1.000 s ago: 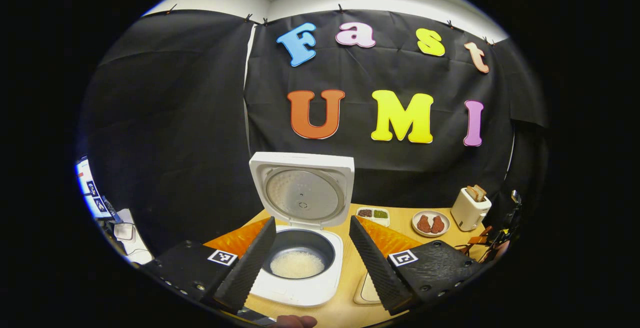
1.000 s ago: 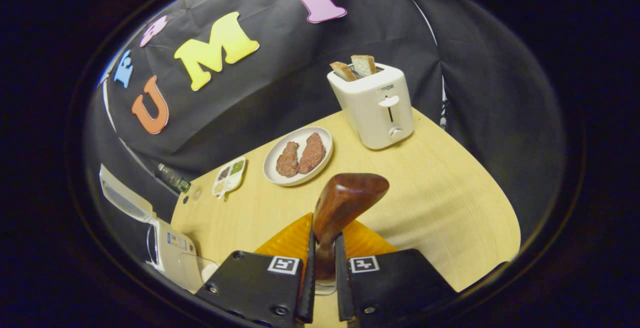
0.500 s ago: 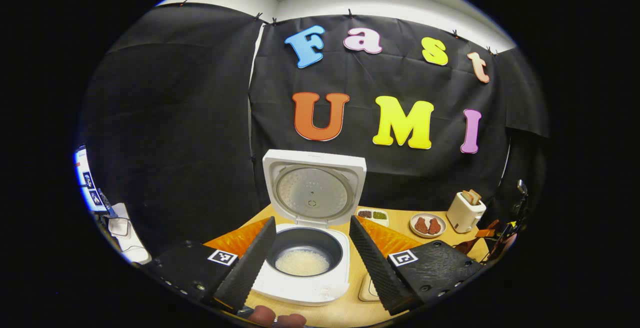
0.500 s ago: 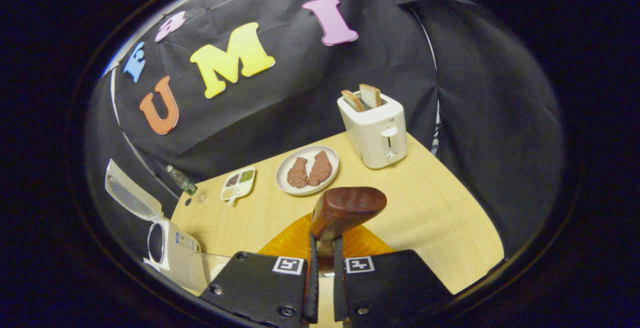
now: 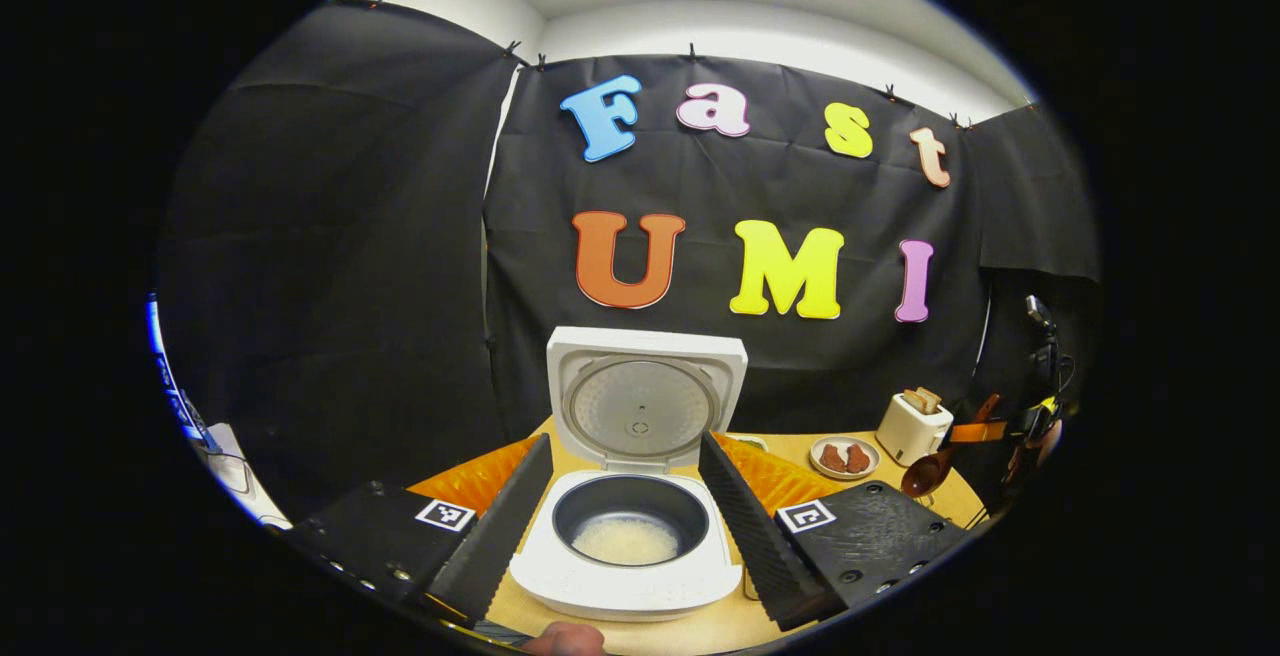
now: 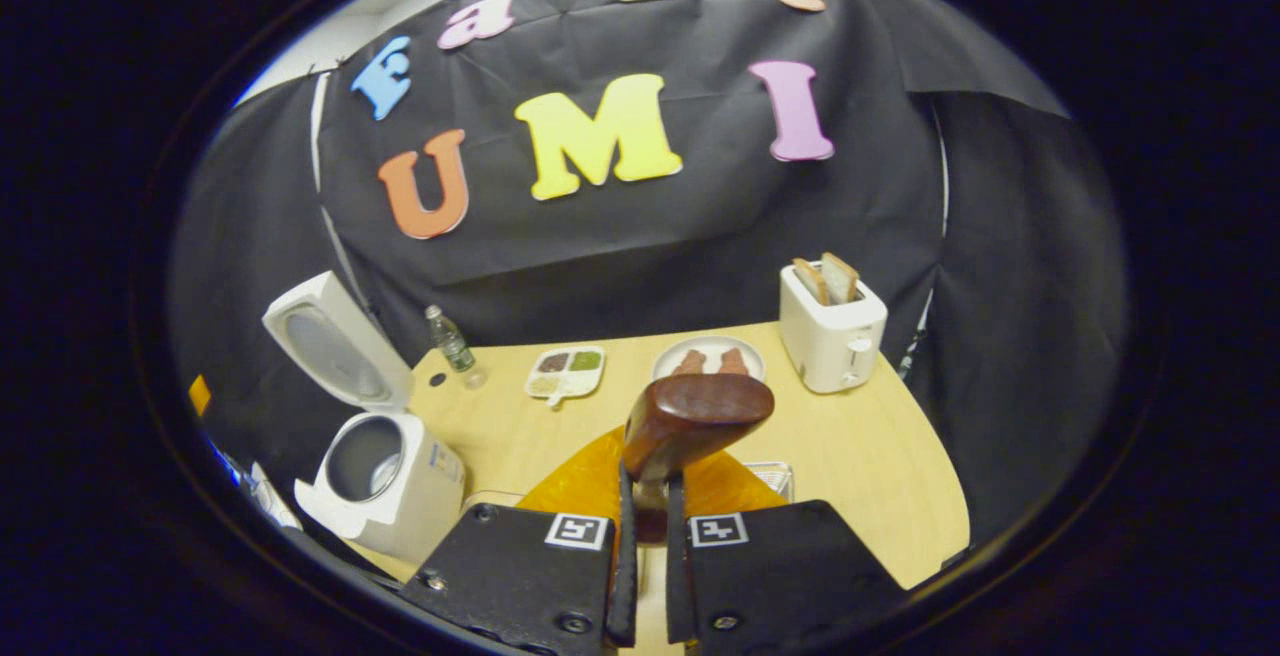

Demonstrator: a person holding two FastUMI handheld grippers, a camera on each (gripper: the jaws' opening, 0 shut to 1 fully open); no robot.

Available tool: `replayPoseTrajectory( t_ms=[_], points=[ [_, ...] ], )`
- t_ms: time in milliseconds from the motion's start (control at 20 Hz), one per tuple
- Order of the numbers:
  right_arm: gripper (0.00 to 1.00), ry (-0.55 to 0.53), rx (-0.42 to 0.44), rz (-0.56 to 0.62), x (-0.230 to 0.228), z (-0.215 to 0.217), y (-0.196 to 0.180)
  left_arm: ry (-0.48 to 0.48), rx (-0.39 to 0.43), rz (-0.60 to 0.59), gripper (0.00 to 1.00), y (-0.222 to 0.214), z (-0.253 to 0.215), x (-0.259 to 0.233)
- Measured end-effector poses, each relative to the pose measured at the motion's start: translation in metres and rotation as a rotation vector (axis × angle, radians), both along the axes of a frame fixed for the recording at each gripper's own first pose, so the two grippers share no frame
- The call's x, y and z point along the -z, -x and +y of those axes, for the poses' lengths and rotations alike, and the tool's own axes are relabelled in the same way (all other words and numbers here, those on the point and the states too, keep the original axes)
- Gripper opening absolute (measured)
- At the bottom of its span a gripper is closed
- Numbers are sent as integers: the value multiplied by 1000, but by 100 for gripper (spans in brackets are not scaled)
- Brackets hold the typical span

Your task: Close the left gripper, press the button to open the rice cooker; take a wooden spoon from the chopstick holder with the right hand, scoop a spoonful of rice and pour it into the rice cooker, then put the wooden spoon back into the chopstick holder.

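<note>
1. Left gripper point(image 5: 625, 511) is sitting at bottom centre of left gripper view w/ fingers spread wide, pinching nothing.
2. Rice cooker point(image 5: 625, 561) is showing between those fingers, lid point(image 5: 645, 396) standing upright behind the pot; white rice point(image 5: 625, 539) is lying in the dark inner pot.
3. In right gripper view, right gripper point(image 6: 645, 536) at bottom centre is pinching the wooden spoon point(image 6: 690, 421) by its handle, both fingers pressing on it; spoon bowl is pointing up, centre frame.
4. Same spoon is appearing far right in left gripper view point(image 5: 925, 474), near the toaster point(image 5: 908, 426).
5. Right gripper view: cooker point(image 6: 385, 471) is sitting lower left, lid open, on the wood table point(image 6: 880, 456).
6. Plate w/ meat point(image 6: 710, 361), divided dish point(image 6: 565, 373) & bottle point(image 6: 450, 339) are lining the table's far edge; toaster w/ bread is standing at right point(image 6: 830, 331).
7. Chopstick holder: can't tell where it is.
</note>
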State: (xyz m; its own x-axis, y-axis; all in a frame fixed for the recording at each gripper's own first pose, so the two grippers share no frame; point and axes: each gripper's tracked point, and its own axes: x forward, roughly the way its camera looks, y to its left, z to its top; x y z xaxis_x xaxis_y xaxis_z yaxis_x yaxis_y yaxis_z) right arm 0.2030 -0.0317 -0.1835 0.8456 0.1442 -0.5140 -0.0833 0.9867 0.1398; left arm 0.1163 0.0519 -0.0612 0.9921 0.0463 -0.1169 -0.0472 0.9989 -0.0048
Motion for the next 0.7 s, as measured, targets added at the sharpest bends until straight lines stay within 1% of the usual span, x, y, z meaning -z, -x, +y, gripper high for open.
replayPoseTrajectory(
  t_ms=[50, 100, 150, 200, 250, 400, 450, 550, 700],
  points=[
    [17, 11, -13, 12, 2, 14, 7, -4, 13, -5, 95, 2, 4, -1],
    [12, 22, -22, 27, 8, 25, 14, -5, 24, -13, 95, 2, 8, -4],
    [12, 34, -27, 40, 16, 34, 19, -1, 34, -17, 95, 4, 11, -5],
    [14, 52, -36, 53, 25, 43, 25, 2, 42, -21, 95, 5, 14, -7],
    [13, 77, -45, 67, 35, 50, 29, 5, 46, -23, 95, 6, 18, -6],
    [13, 160, -58, 94, 70, 65, 36, 17, 43, -24, 94, 10, 27, -7],
    [13, 198, -70, 84, 79, 70, 34, 23, 44, -22, 94, 12, 28, -7],
    [13, 320, -83, 53, 97, 72, 30, 38, 43, -4, 94, 16, 32, -6],
    [13, 461, -130, 10, 119, 85, 31, 51, 31, 10, 95, 19, 38, -8]
  ],
)
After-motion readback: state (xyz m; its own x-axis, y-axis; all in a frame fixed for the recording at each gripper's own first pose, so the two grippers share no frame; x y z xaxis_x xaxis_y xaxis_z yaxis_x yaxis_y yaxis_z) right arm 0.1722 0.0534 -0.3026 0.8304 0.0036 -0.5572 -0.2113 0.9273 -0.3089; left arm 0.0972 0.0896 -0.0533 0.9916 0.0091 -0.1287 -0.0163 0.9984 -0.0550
